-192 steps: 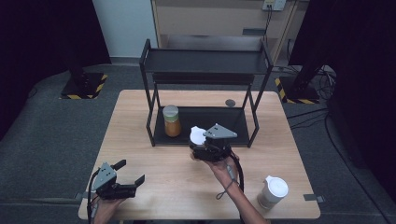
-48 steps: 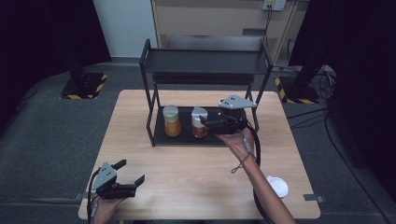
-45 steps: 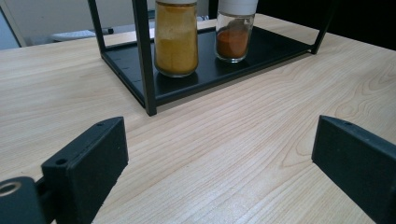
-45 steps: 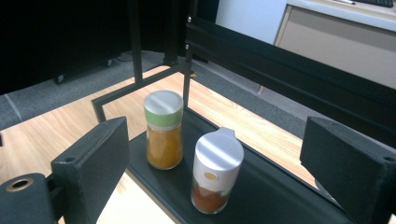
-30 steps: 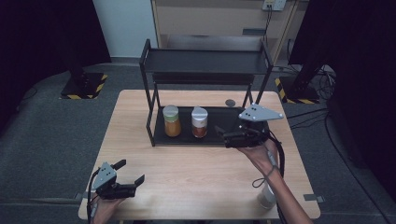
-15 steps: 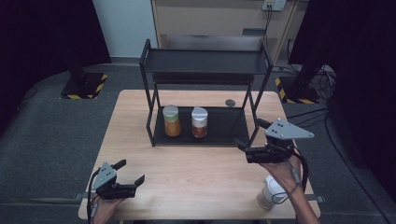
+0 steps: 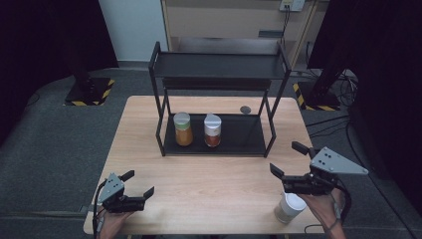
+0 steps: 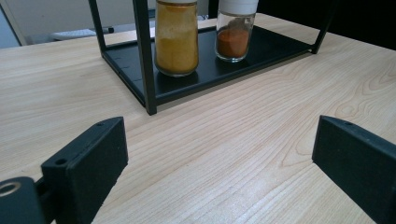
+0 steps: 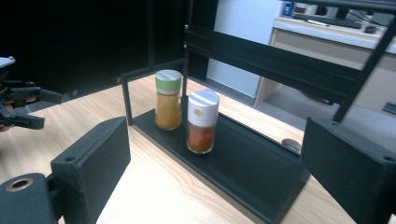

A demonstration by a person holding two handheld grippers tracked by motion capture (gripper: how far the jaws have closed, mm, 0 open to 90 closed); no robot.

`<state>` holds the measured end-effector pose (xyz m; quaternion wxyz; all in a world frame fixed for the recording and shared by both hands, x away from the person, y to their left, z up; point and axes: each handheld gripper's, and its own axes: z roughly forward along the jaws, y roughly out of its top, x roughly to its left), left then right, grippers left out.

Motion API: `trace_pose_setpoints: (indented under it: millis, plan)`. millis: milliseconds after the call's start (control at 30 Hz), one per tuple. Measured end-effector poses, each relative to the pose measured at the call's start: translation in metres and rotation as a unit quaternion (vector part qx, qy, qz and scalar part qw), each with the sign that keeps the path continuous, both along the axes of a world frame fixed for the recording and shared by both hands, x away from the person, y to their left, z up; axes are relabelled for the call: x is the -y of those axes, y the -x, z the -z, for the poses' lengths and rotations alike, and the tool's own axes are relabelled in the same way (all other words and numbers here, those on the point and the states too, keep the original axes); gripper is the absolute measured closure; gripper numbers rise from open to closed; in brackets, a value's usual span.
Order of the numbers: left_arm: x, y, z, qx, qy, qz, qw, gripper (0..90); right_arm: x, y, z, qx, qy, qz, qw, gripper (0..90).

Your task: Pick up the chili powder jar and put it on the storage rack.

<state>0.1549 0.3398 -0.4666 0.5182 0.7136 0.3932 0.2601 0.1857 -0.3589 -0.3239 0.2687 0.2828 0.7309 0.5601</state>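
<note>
**Right gripper open above the white-lidded jar at the tabletop's near right corner**

The right gripper (image 7: 288,163) hangs over the near right part of the tabletop (image 7: 214,179) with its jaws spread wide and nothing between them. The white-lidded jar (image 7: 289,207) stands upright just below and behind the gripper body, close to the person's right hand (image 7: 326,209), so it lies toward the person from the jaws, not ahead of them. Its long axis is vertical. In the right gripper view the jaws point at the black rack (image 9: 243,163), where a green-lidded jar (image 9: 168,99) of yellow spice and a white-capped jar (image 9: 202,121) of red spice stand side by side on the lower shelf, close together but apart.

The left gripper (image 7: 139,183) sits low at the near left corner, jaws likewise well apart and empty, aimed at the rack across bare wood. It is far from the white-lidded jar; the right gripper is much the nearer. To take that jar, the right gripper would likely have to draw back and drop, bringing its jaws level with the jar's side.
</note>
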Motion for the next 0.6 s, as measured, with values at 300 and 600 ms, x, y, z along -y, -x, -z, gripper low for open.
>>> trace_pose_setpoints:
  millis: [300,600]
  plan:
    - [0.0,0.0,0.0,0.0,-0.001,-0.001,1.0,3.0,0.015,0.022,0.027,0.016,-0.022,0.033,0.9991,8.8]
    - [0.0,0.0,0.0,-0.001,-0.002,-0.001,1.0,3.0,0.019,0.04,0.051,0.033,-0.032,0.062,0.997,8.1]
